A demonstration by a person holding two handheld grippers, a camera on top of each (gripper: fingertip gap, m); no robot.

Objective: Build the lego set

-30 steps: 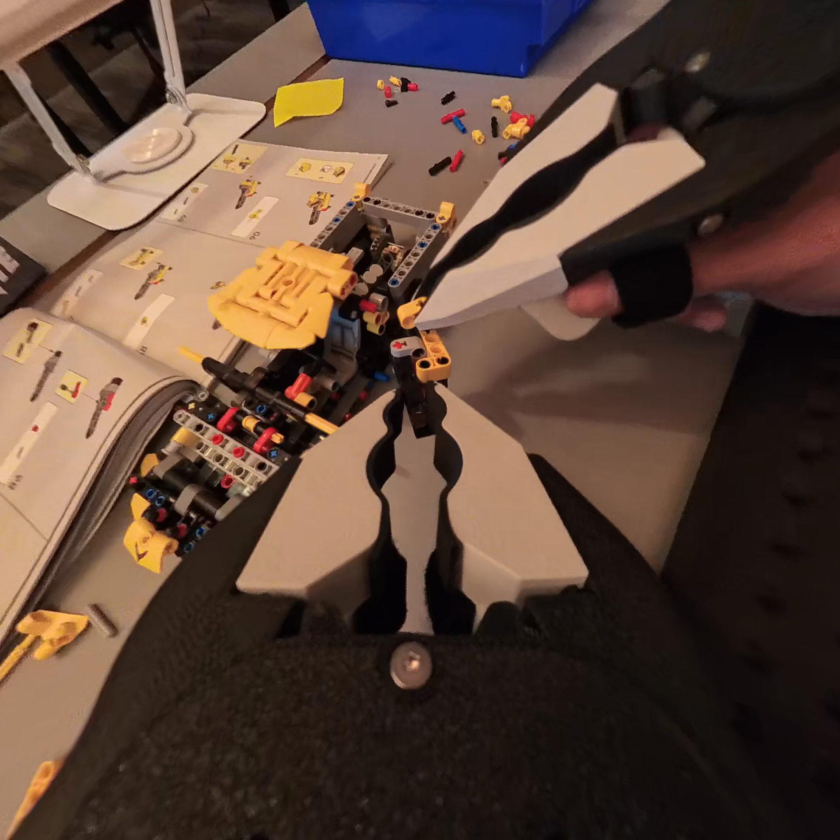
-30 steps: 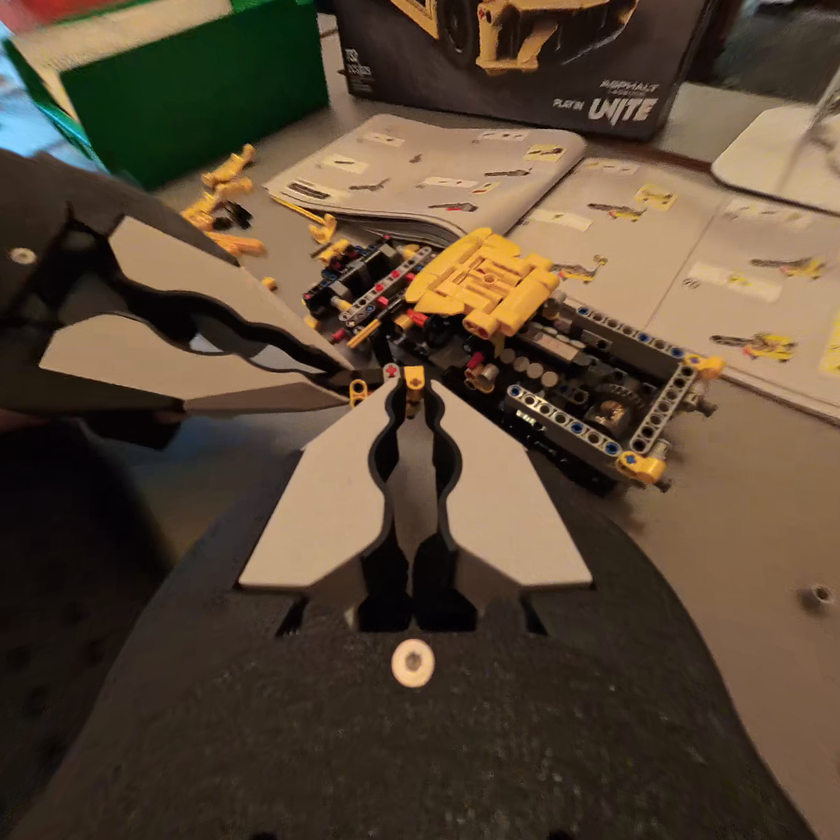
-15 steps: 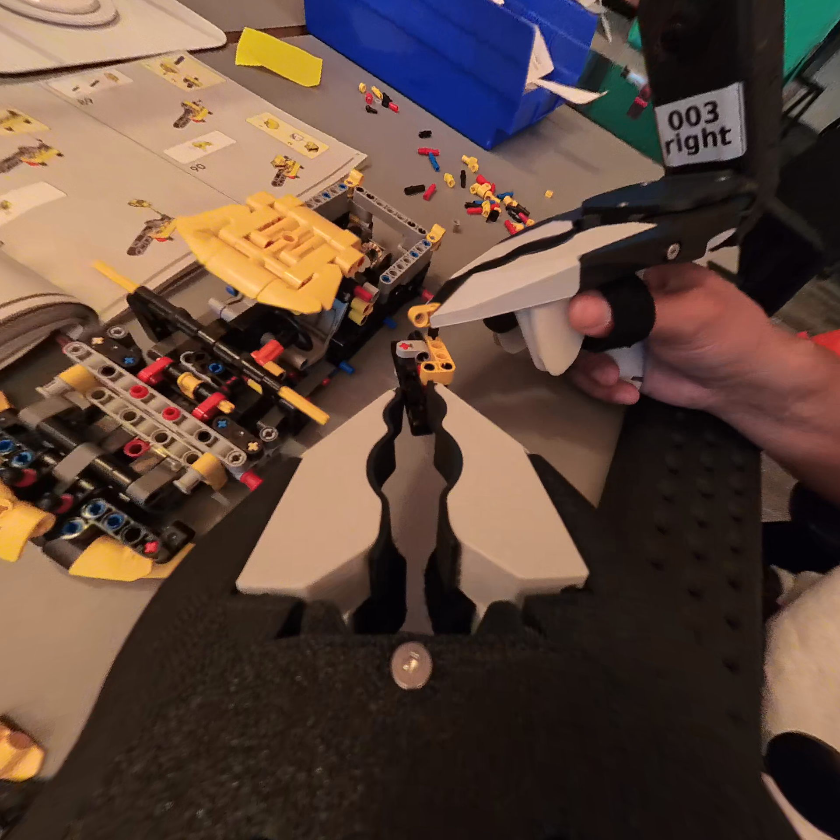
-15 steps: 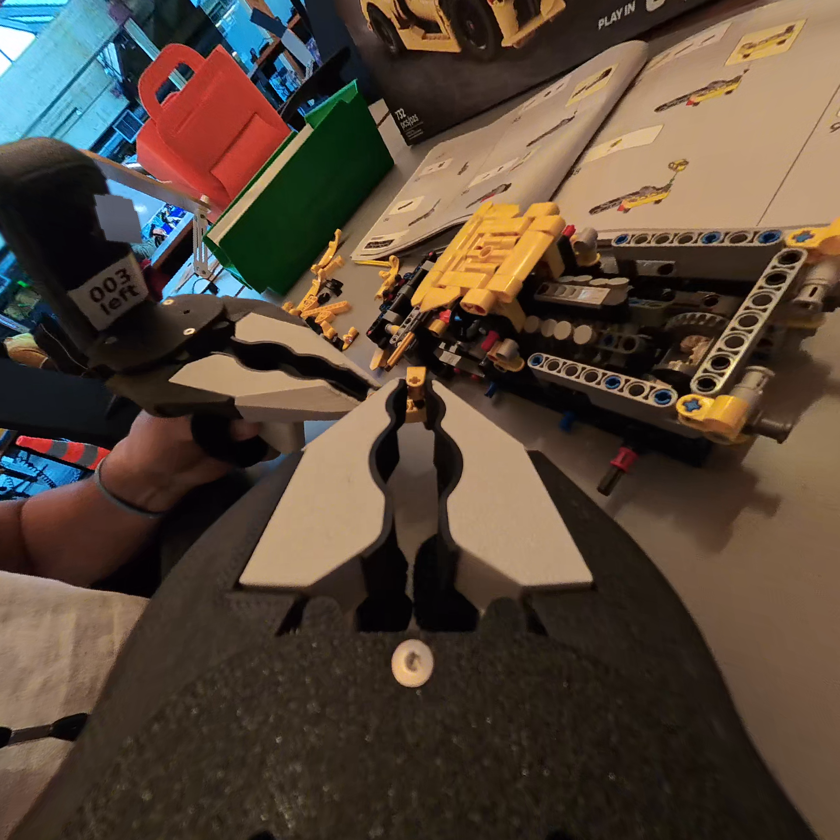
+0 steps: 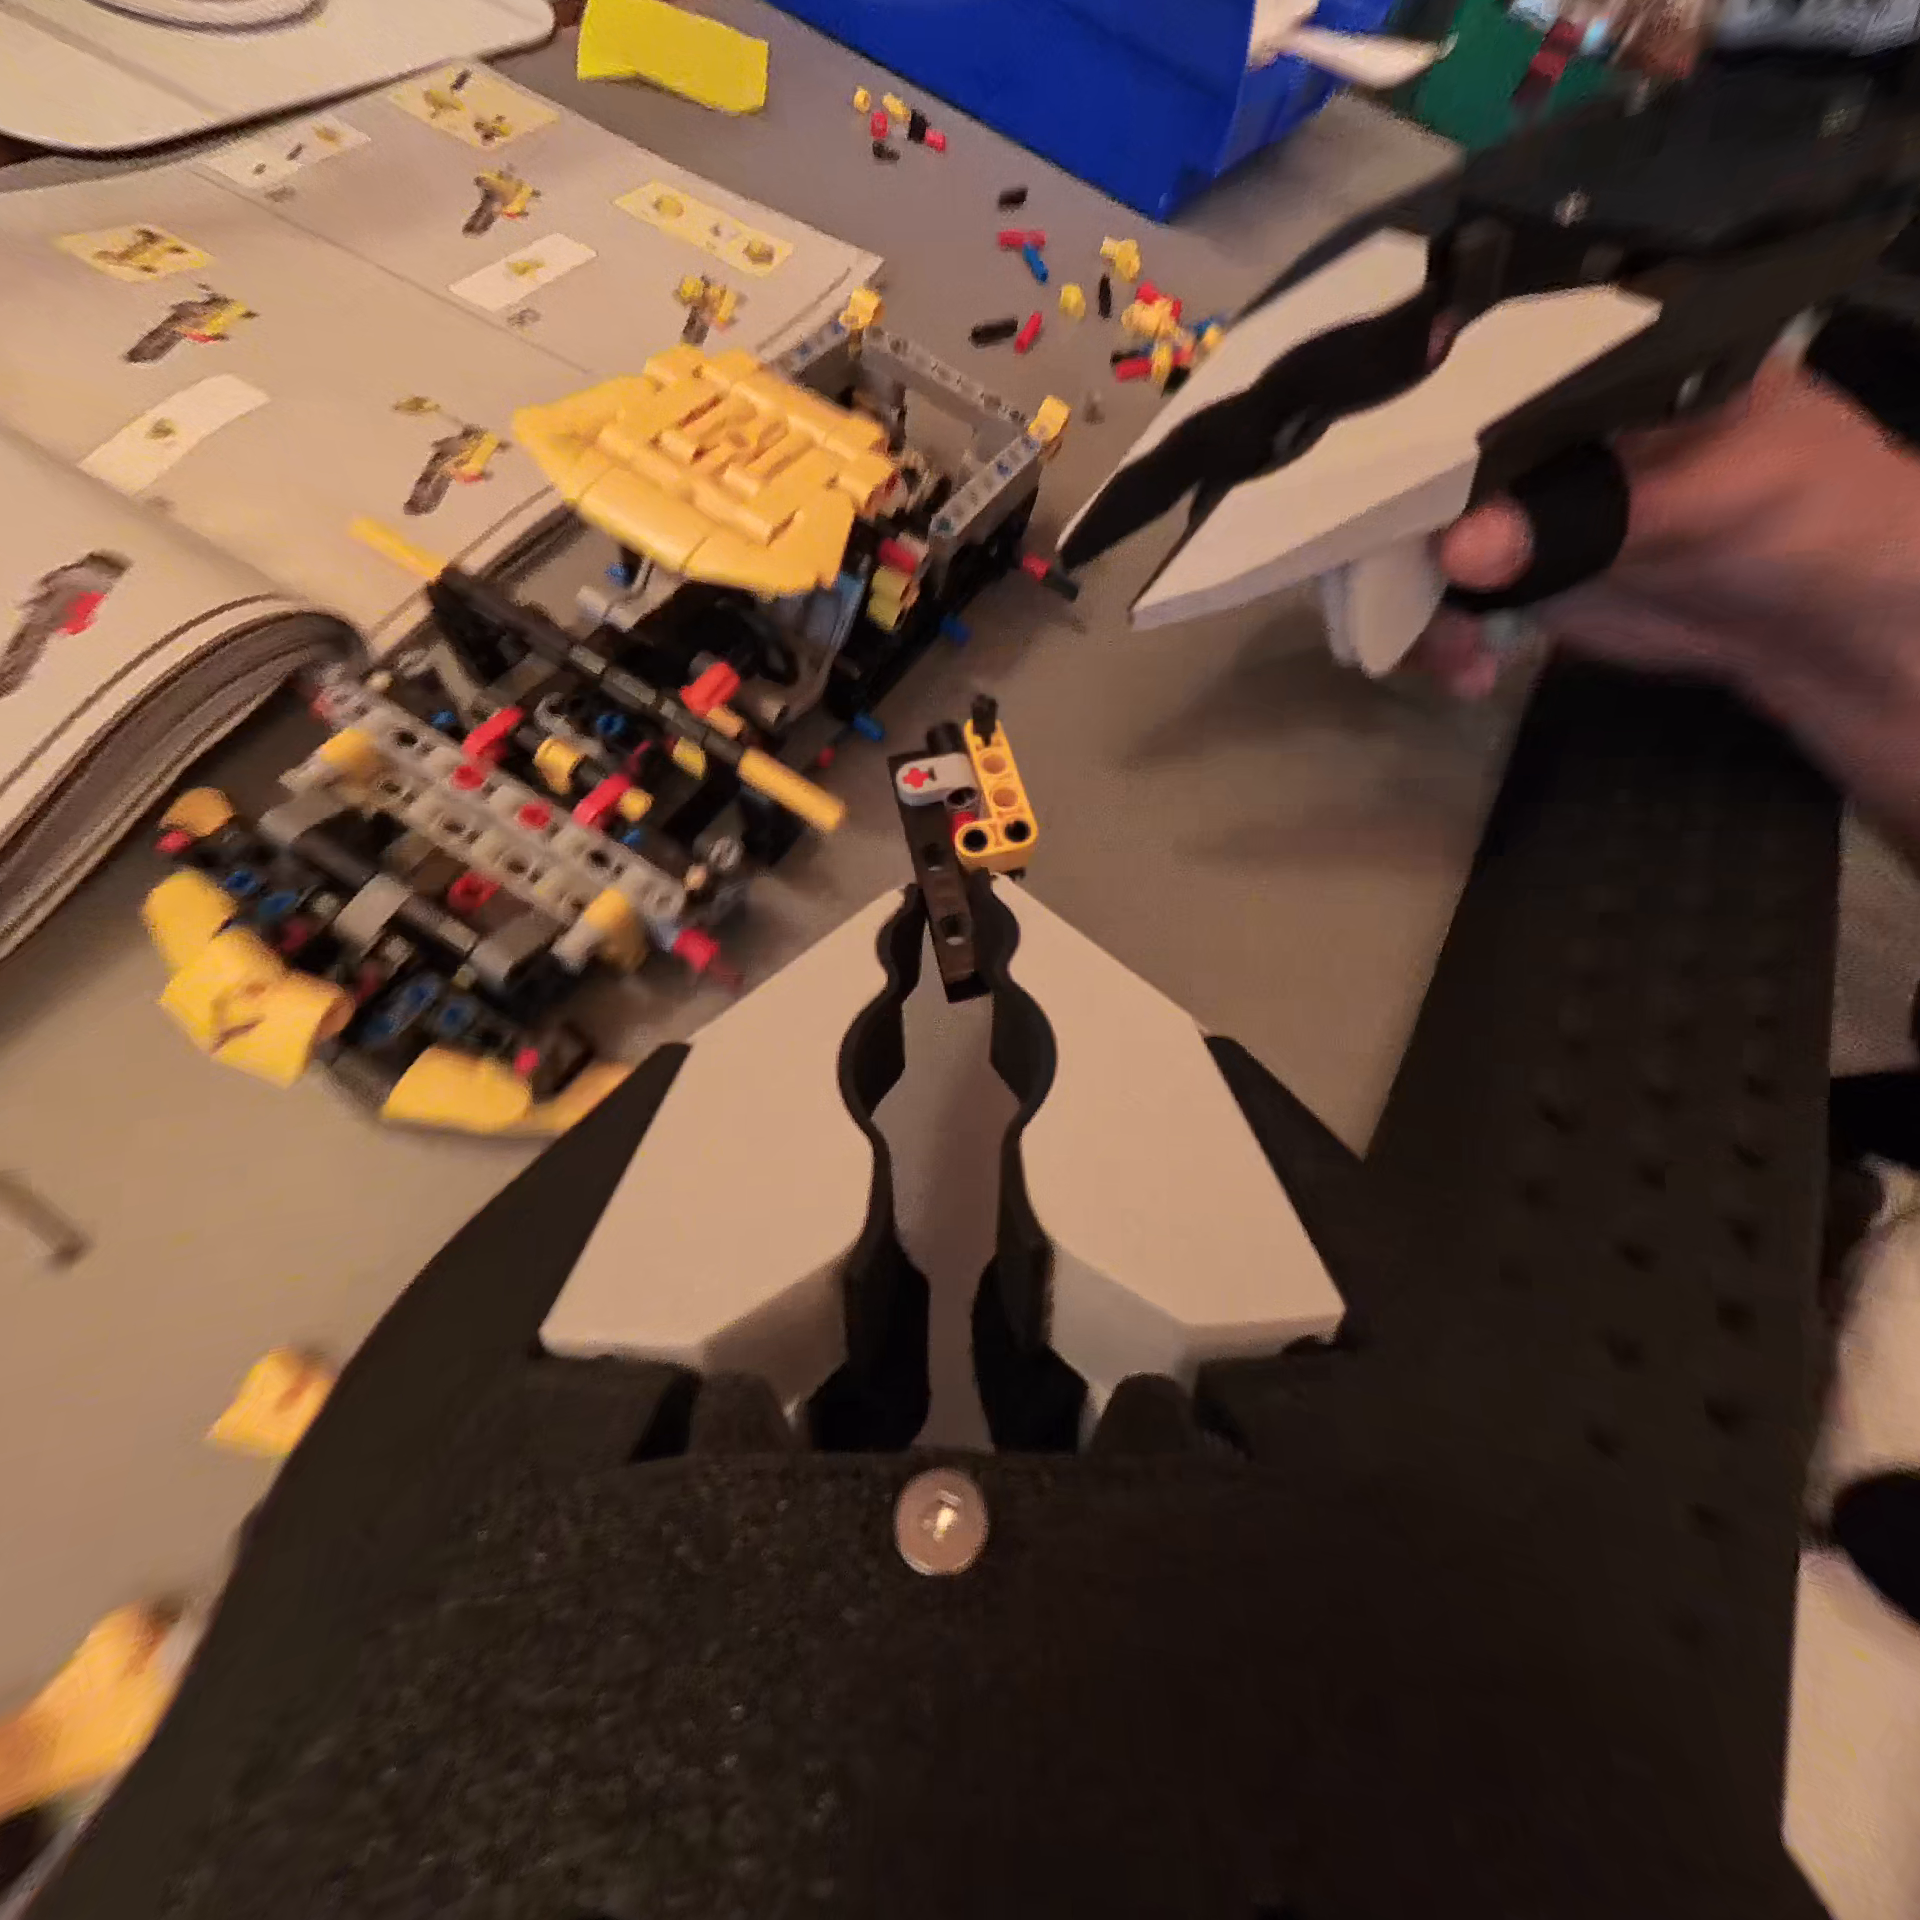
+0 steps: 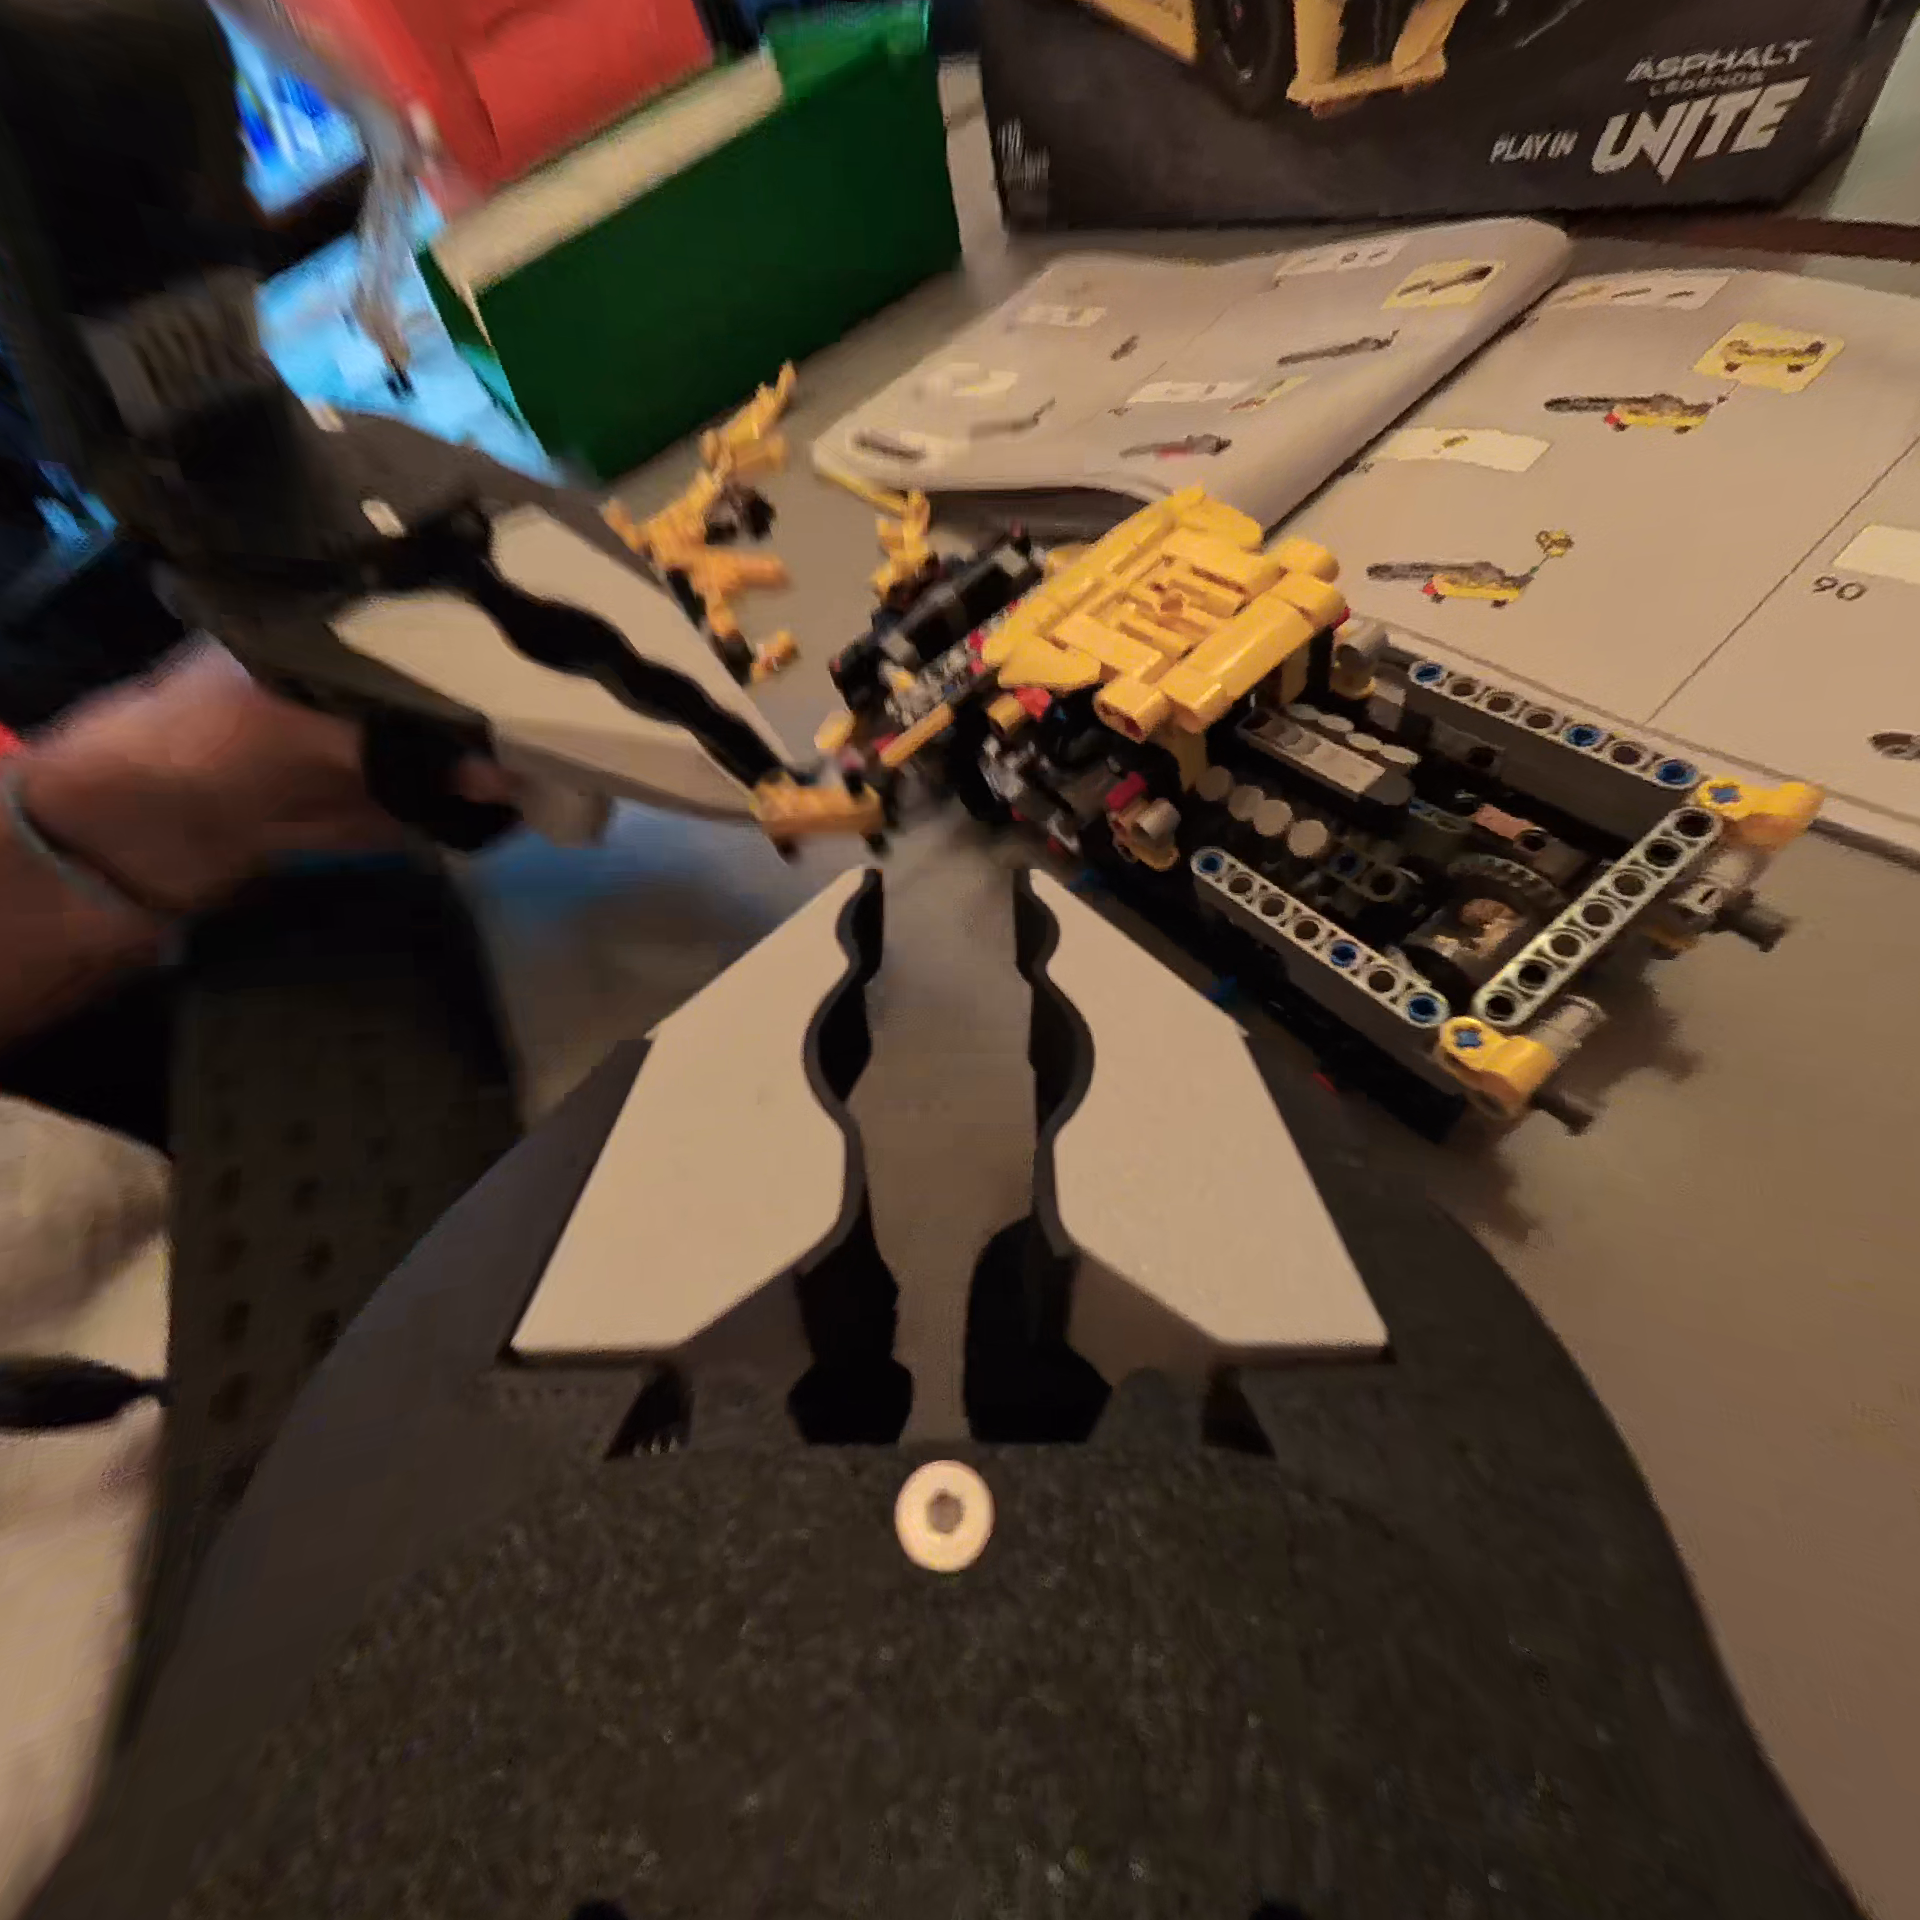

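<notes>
My left gripper [image 5: 951, 909] is shut on a small sub-assembly [image 5: 961, 821]: a black beam with a yellow angled piece and a grey piece on it, held above the table. My right gripper [image 6: 945, 883] is open and empty. In the left wrist view it [image 5: 1101, 587] hovers up and to the right of the sub-assembly, apart from it. In the right wrist view the left gripper [image 6: 779, 774] comes in from the left holding the sub-assembly [image 6: 821, 808]. The half-built yellow and black car model [image 5: 644, 644] [image 6: 1299, 779] lies on the table beyond both grippers.
An open instruction booklet [image 5: 260, 343] [image 6: 1558, 436] lies under and behind the model. Nearby are a blue bin [image 5: 1091, 94], loose small pieces [image 5: 1122, 312], loose yellow parts [image 6: 727, 520], a green bin [image 6: 707, 260] and the set's box [image 6: 1455, 104]. Both views are blurred. Across from one pair of fingers to the other is roughly 8 centimetres.
My right gripper has opened and drawn back from the sub-assembly; the small yellow piece it held is no longer between its fingers. My left gripper still holds the sub-assembly.
</notes>
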